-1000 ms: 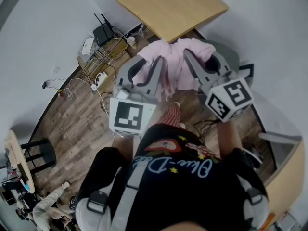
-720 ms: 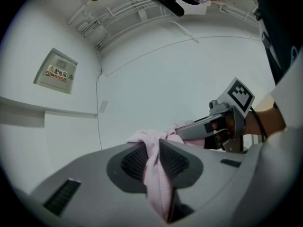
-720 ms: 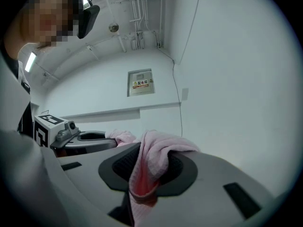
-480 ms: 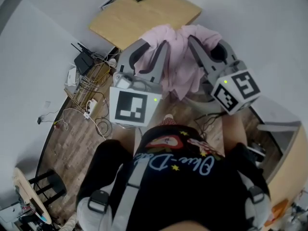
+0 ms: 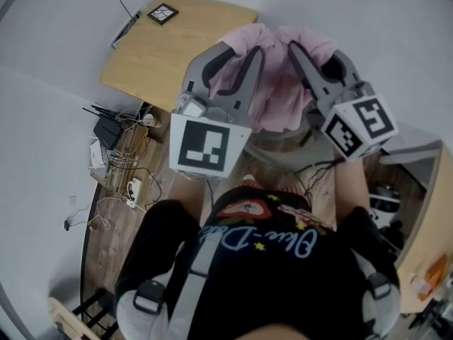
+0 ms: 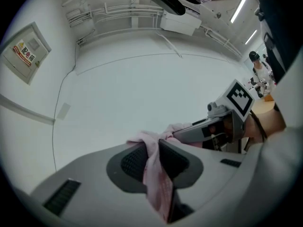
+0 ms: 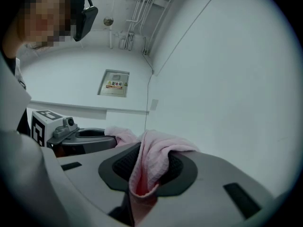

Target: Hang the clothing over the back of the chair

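- The left gripper (image 6: 152, 151) has its jaws clamped on a fold of the pink clothing (image 5: 272, 91). The cloth is pinched between the two dark pads and trails down out of the gap toward the camera.
- The right gripper (image 7: 152, 162) grips the same garment. A thick bunch of pink fabric is pressed between its pads, spills over the top of the right-hand jaw and hangs out below.
- The two grippers are side by side and near each other. The garment is stretched between them and hangs from both sets of jaws in the air, resting on nothing.
- Each gripper shows in the other's view, off to the inner side, with pink cloth bunched at its tip.
- Behind the jaws, toward the person, sit the marker cubes: the left cube (image 5: 205, 144) and the right cube (image 5: 359, 126).
- Behind the cubes are the person's forearms and black printed shirt (image 5: 262, 261).
- Beyond and to the left of the left gripper stands a light wooden table (image 5: 163, 62), with a small dark square object (image 5: 162, 13) on its far corner.
- Lower, left of the left gripper, a black router (image 5: 106, 129) and a tangle of cables (image 5: 124, 176) lie by the white wall on the wood-plank floor (image 5: 106, 239).
- Ahead of both sets of jaws is plain white wall. A framed notice (image 7: 114, 84) hangs on it, to the left of the right gripper's jaws.
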{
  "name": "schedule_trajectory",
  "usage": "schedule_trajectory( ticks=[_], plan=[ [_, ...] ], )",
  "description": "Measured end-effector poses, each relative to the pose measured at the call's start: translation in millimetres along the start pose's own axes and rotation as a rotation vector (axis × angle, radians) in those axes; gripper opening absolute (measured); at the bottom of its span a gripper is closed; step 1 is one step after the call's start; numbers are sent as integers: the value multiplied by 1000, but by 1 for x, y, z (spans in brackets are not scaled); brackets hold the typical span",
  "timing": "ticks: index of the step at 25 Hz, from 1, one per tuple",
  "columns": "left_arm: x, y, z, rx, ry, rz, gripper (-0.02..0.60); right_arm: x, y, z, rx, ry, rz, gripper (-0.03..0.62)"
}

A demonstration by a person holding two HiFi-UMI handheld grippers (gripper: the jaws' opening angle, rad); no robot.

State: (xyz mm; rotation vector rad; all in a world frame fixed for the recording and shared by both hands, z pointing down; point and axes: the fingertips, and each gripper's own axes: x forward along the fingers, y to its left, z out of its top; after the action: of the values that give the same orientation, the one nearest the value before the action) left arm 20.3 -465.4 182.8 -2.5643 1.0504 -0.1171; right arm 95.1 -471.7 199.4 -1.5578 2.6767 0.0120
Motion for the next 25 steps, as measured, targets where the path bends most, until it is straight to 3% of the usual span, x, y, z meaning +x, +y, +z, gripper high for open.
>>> schedule_trajectory(
  ticks=[5, 10, 17, 25],
  plan=[
    [27, -21, 1, -28, -5, -51, 74, -16, -31, 1, -28, 8, -53, 83],
    [47, -55, -2, -77, 24, -51, 74, -38, -62, -9, -12, 37, -43, 83],
    [57, -97, -20, -83, 104, 6, 74, -65, -85, -40, 34, 74, 45, 83],
    [47, -109, -49, -113, 185, 96, 72, -63, -81, -76, 115, 113, 156, 84]
  ],
)
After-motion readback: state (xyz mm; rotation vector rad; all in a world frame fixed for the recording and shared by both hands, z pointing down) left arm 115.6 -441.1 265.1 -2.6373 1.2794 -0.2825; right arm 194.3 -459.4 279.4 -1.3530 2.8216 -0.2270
